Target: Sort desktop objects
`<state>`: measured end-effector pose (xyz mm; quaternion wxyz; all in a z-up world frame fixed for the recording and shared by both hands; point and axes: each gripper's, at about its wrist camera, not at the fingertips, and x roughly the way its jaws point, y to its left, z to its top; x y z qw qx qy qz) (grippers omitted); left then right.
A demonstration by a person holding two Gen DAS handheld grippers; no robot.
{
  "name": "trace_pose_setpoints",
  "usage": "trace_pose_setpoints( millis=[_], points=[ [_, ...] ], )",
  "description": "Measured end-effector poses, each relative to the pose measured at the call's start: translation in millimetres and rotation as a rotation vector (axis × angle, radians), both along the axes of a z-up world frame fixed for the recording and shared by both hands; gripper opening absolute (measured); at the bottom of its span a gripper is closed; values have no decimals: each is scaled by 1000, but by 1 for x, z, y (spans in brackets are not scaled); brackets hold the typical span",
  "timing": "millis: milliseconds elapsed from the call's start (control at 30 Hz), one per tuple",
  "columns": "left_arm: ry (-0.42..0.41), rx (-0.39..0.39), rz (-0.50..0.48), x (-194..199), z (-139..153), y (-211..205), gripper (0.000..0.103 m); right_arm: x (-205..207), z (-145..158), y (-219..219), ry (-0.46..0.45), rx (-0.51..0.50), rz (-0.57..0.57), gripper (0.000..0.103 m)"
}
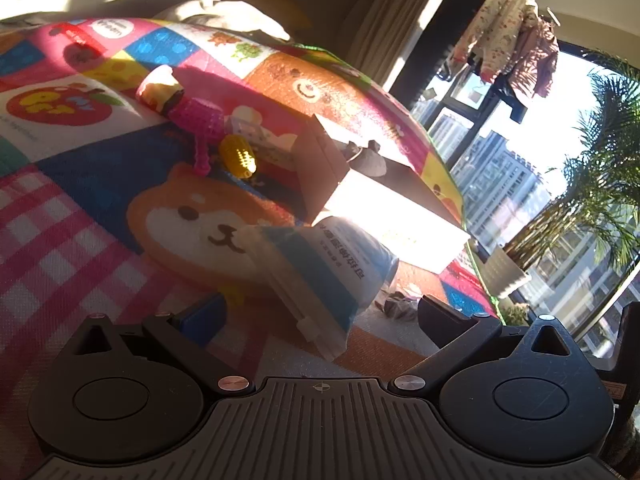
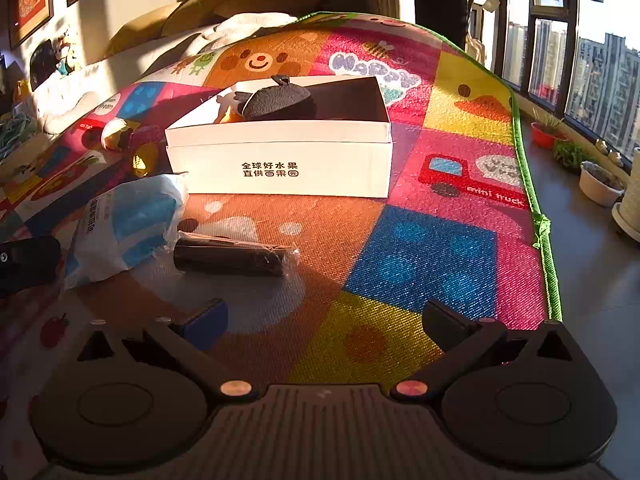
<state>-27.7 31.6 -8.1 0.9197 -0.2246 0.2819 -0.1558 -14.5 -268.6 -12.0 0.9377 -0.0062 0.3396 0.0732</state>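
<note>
Both tongs are seen wide open and empty, held low over a bright play mat (image 2: 420,248). Between the spread fingers of the left tongs (image 1: 320,320) a blue-and-white pouch (image 1: 320,264) is seen lying on the mat, its zip end pointed toward the camera and reaching into the gap between the fingers; whether a finger touches it cannot be told. Beyond the pouch a white box (image 1: 360,184) is seen standing open, with a dark round item (image 1: 368,160) inside. Left of the box a yellow toy corn (image 1: 239,156), a pink toy (image 1: 200,124) and a small bottle-like item (image 1: 160,92) are grouped close together on the mat. From the right tongs (image 2: 324,324) the same box (image 2: 280,164) is seen front-on, printed with dark characters, and the dark round item (image 2: 280,102) is seen resting inside at its left half, with something orange beside it. Nearer the camera a black roll (image 2: 232,258) in clear wrap is laid on the mat, just beside the pouch (image 2: 124,224), which is at the left. Both lie well ahead of the right fingers, apart from them. Potted plants (image 2: 600,184) are lined along the window at the right.
</note>
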Motion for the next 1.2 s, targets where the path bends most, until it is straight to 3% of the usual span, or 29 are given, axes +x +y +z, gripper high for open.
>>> trace_pose_setpoints(
  millis=[333,500,600,800,933,1000,1067,1200],
  points=[
    [-14,-67,0,-1,-2,8,103,-18,7,-8,-87,20,-89,103],
    [-74,-68,-25,-8,2,7,103,-50,-3,-11,8,69,-1,103],
    [-85,-58,-25,-7,4,5,103,-67,5,-12,-124,101,-2,103],
    [-78,27,15,2,5,-3,103,-30,34,19,-194,-1,68,103],
    [-48,43,58,12,4,-3,103,11,17,36,-146,24,128,103],
    [-38,34,90,11,1,0,103,28,3,38,-41,58,163,103],
    [-31,29,102,9,-1,2,103,32,5,25,-44,157,173,103],
    [-24,37,98,7,-2,3,103,32,2,21,-13,199,145,103]
  ],
)
